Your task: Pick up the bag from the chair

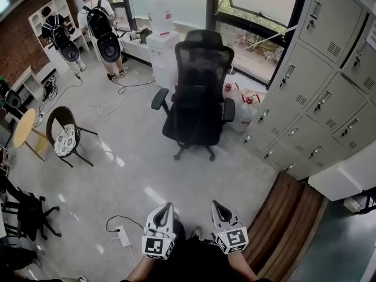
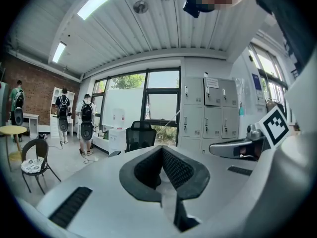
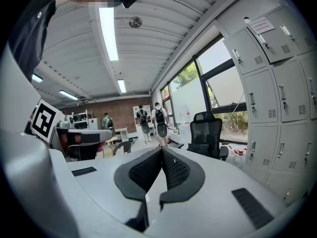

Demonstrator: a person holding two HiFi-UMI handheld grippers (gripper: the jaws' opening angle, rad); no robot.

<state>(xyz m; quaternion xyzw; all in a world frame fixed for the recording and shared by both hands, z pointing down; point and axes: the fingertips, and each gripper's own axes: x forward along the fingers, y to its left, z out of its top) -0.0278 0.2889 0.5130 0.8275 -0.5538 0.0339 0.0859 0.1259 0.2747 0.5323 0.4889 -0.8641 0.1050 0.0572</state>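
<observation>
Bag indiscernible against the dark chair [image 1: 198, 93].

This is an office-like shared workspace. A bank of grey metal lockers [image 1: 317, 81] lines one wall, and a black mesh office chair [image 1: 197, 93] stands before tall windows [image 1: 252, 34]. There are also a brick wall [image 1: 17, 46], white shelving [image 1: 56, 10], a small round table [image 1: 23, 128] and ceiling strip lights [image 3: 108, 31].

Right gripper [image 3: 161, 150] jaws together, empty; chair [image 3: 207, 138] ahead.
</observation>
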